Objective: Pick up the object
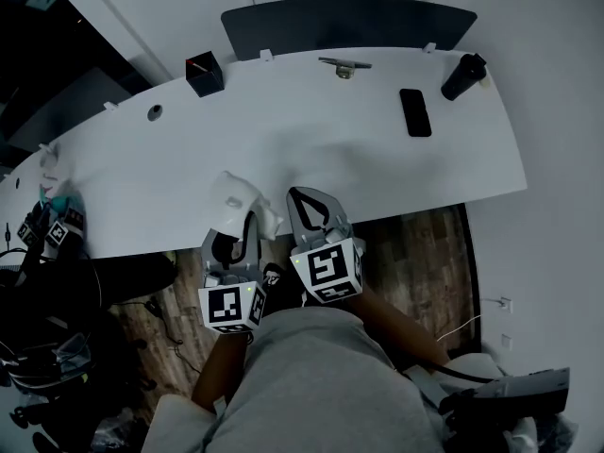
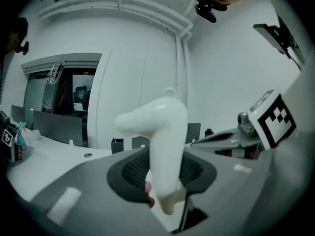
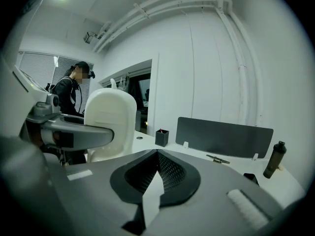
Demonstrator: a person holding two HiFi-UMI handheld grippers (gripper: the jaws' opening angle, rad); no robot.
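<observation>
white glossy bent plastic object (image 2: pixel 165 141) | likely light, rigid, slippery | left hand-held gripper (image 1: pixel 242 236) pinching its lower stem | right hand-held gripper (image 3: pixel 157 156) pressed together, empty

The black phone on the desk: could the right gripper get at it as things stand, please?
Probably yes: the right gripper is shut and empty, and only bare desk lies between it and the phone.

Open bare desk (image 1: pixel 311 140) lies ahead of me for passing. The phone (image 1: pixel 414 111) and bottle (image 1: pixel 463 76) stand far right, a black box (image 1: pixel 204 74) far left, the dark panel (image 1: pixel 347 25) behind. The white object (image 1: pixel 231 196) clamped in my left gripper (image 1: pixel 238 236) crowds the near edge.
</observation>
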